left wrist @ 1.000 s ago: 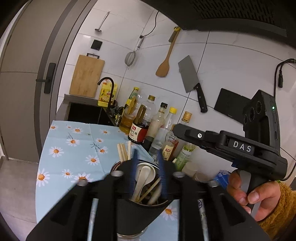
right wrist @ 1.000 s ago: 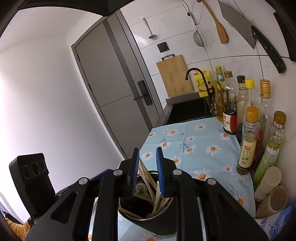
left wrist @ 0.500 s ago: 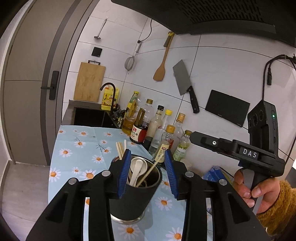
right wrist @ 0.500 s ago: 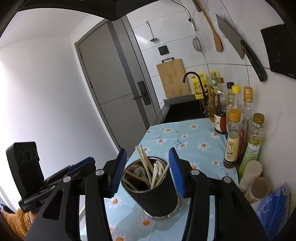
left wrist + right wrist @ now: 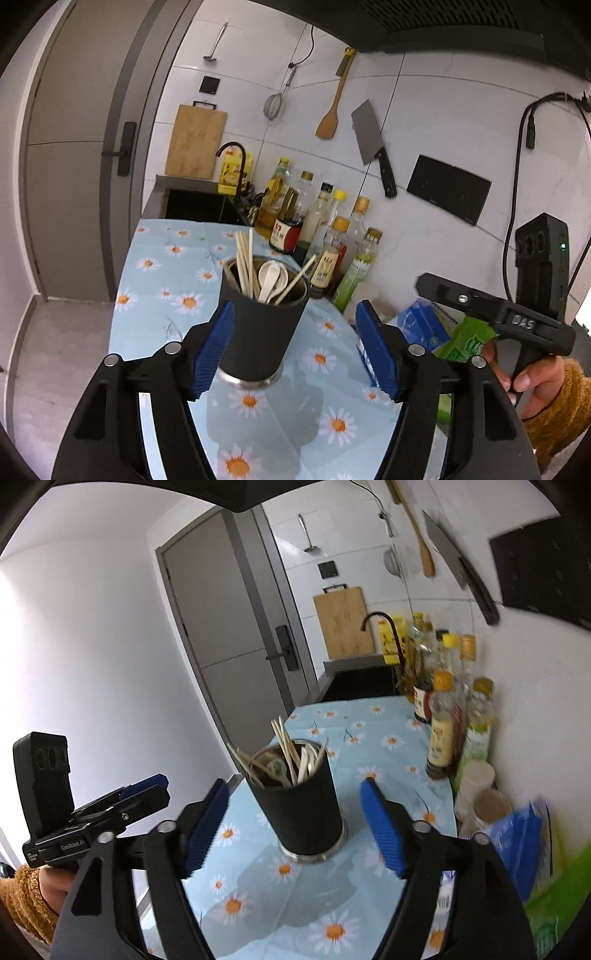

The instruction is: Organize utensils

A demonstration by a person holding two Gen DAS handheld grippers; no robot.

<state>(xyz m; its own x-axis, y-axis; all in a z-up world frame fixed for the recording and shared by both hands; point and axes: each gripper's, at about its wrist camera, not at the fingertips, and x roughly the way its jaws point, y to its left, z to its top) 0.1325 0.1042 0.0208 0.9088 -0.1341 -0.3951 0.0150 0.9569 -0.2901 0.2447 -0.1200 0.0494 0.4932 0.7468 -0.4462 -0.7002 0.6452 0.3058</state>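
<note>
A black utensil cup (image 5: 260, 334) stands upright on the daisy tablecloth (image 5: 162, 280). It holds several wooden chopsticks (image 5: 244, 260) and white spoons (image 5: 271, 278). It also shows in the right wrist view (image 5: 304, 810). My left gripper (image 5: 295, 347) is open and empty, its jaws wide on either side of the cup, just short of it. My right gripper (image 5: 295, 821) is open and empty too, with the cup a little ahead between its jaws. The right gripper also shows at the right of the left wrist view (image 5: 498, 314); the left gripper shows at the left of the right wrist view (image 5: 92, 819).
A row of oil and sauce bottles (image 5: 325, 236) lines the wall. A blue packet (image 5: 421, 325) and green packet (image 5: 469, 339) lie at the right. A sink (image 5: 195, 205) and faucet sit at the far end. A cleaver (image 5: 373, 144) and spatula hang on the wall.
Both grippers have opened wide and drawn back from above the cup. The cup now stands free on the cloth ahead of them.
</note>
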